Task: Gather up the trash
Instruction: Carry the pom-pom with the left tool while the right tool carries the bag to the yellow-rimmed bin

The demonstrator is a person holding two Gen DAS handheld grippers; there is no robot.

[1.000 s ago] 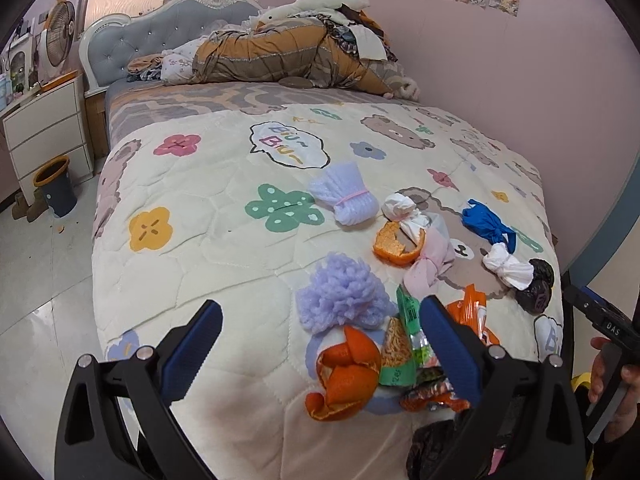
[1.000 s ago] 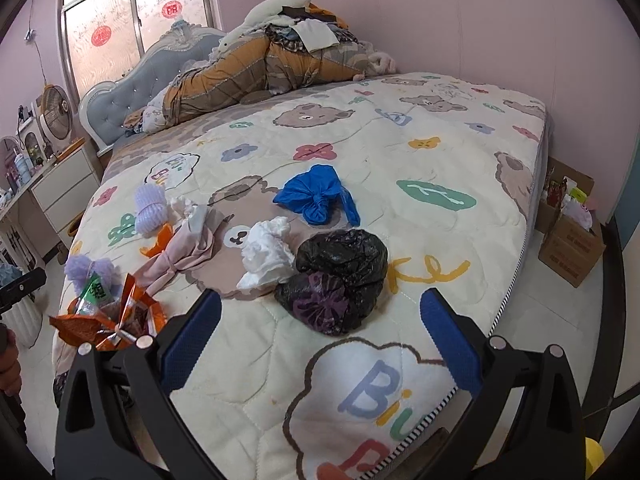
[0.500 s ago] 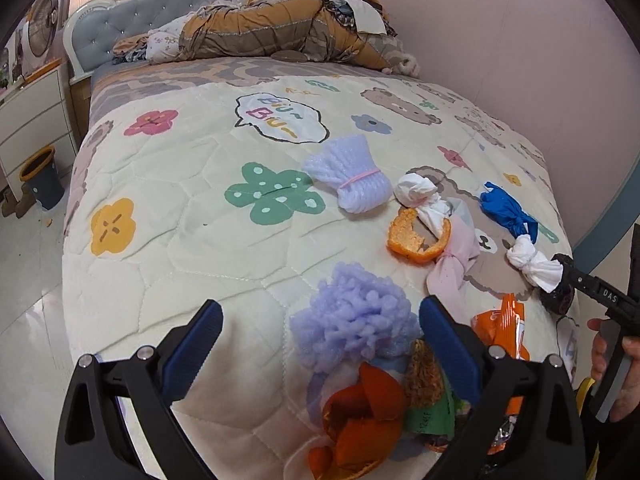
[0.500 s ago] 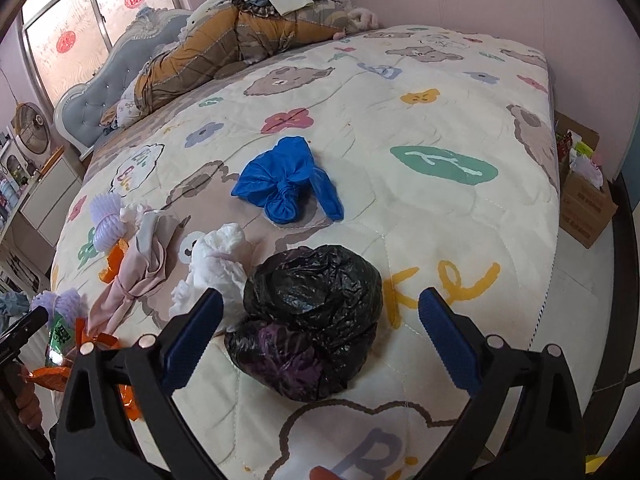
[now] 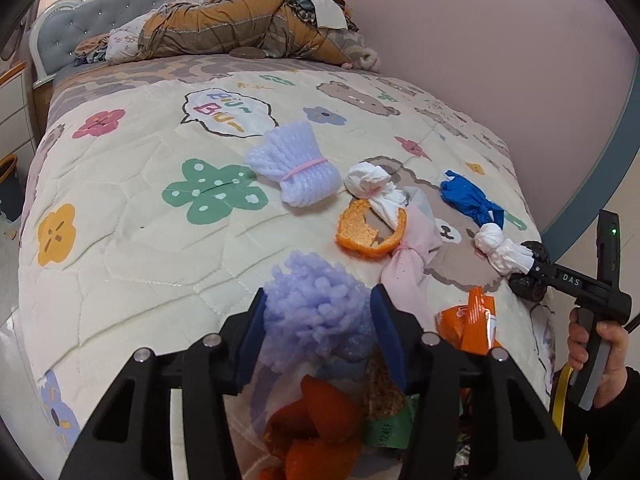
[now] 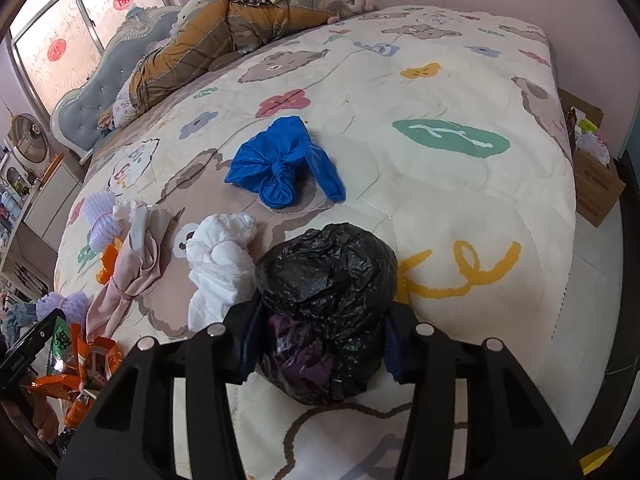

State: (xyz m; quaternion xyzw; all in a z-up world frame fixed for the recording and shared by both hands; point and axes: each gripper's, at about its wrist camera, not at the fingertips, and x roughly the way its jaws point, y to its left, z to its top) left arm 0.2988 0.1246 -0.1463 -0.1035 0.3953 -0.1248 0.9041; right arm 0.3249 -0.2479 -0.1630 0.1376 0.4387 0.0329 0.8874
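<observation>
Lilac foam netting (image 5: 316, 312) and a crinkly black bag (image 6: 326, 280), both light and squashy, are pinched at mid-bulge on the bed (image 6: 460, 208) by left tongs (image 5: 318, 334) and right tongs (image 6: 320, 334).

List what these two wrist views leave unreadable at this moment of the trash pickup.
- Left wrist view: the left claw flanks the purple foam ball; pad contact is hidden by the foam.
- Left wrist view: the green wrapper is covered by the claw frame, print unreadable.
- Right wrist view: the right claw flanks the black bag; its contents are hidden.
</observation>
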